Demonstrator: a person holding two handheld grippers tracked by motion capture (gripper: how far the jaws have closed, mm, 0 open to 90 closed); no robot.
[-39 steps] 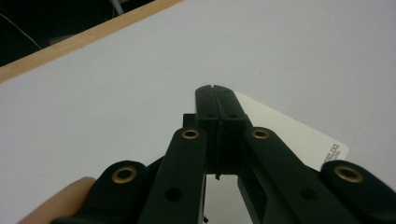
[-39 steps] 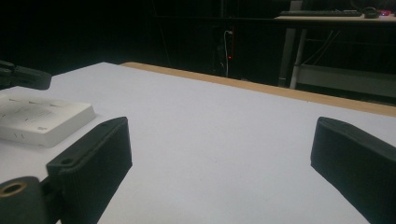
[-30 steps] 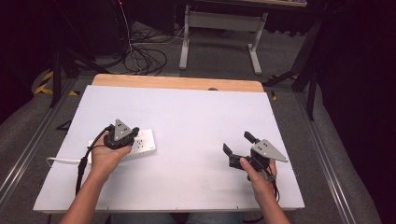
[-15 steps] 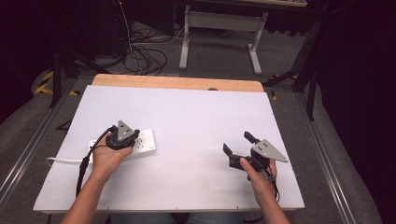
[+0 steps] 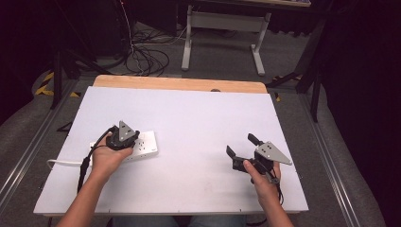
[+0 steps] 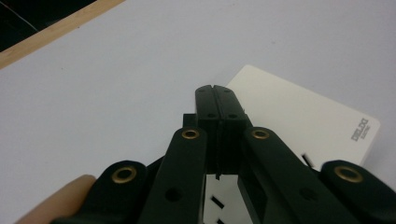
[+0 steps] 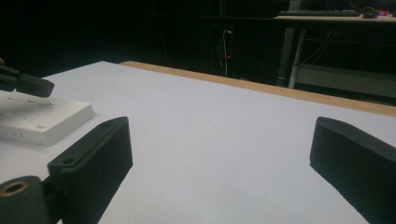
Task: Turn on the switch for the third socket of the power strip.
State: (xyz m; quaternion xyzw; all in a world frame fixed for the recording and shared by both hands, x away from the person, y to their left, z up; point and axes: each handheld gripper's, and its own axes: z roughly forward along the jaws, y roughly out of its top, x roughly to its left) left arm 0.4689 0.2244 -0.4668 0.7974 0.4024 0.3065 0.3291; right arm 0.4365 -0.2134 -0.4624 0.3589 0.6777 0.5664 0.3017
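Note:
A white power strip lies flat on the left half of the white table, and its white cable runs off to the left. My left gripper rests over the strip's left part with its jaws pressed together. In the left gripper view the shut left gripper has nothing between its jaws and hovers just above the power strip. My right gripper sits at the table's right front, wide open and holding nothing. The right gripper faces the far power strip.
A wooden edge borders the table's far side. Beyond it on the floor are cables and a grey desk frame. Metal rails run along both sides of the table.

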